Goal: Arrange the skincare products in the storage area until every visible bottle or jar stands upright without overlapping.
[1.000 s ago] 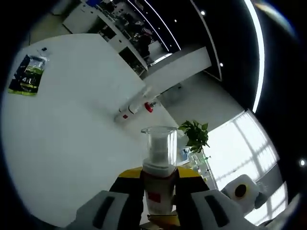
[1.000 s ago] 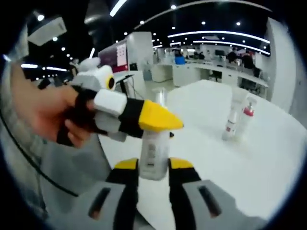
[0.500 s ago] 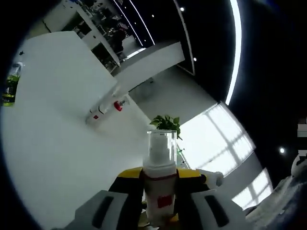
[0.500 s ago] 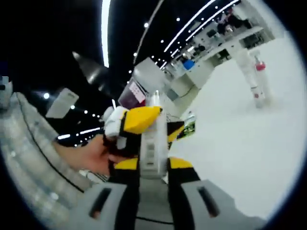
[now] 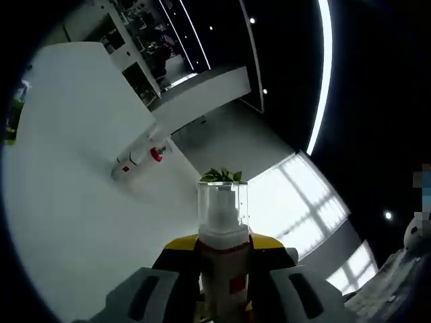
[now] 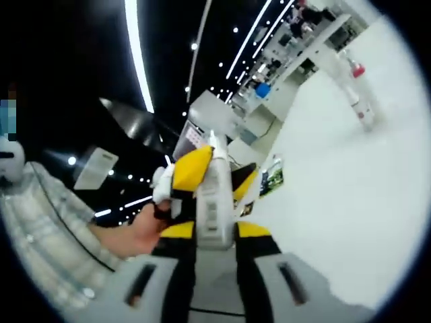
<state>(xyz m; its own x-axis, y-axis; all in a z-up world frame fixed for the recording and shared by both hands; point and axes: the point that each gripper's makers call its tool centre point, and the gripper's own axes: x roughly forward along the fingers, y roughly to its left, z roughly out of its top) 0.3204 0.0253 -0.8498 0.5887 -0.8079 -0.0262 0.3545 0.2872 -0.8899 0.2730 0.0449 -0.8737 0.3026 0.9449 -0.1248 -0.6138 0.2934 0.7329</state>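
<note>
A white bottle with a clear cap [image 5: 222, 215] is lifted off the white table [image 5: 74, 202]. My left gripper [image 5: 222, 247] is shut on it just under the cap. In the right gripper view the same bottle [image 6: 214, 208] stands between the yellow jaws of my right gripper [image 6: 214, 232], which is shut on its lower body. There the left gripper [image 6: 217, 176] clamps the bottle's upper part, held by a person's hand [image 6: 138, 232]. Far off on the table stand a white tube [image 5: 129, 161] and a red-capped bottle [image 5: 156, 154], seen again as the tube [image 6: 340, 74] and red-capped bottle [image 6: 360, 101].
A green packet [image 5: 11, 121] lies at the table's far left edge, also seen as the packet [image 6: 271, 178] behind the grippers. A potted plant [image 5: 221, 176] stands beyond the table. Desks and shelves [image 6: 296, 47] fill the room behind. A checked sleeve [image 6: 47, 235] is at the left.
Both views have tilted a little further, so the table and far bottles shifted in the picture. The clear-capped bottle stays clamped by both grippers.
</note>
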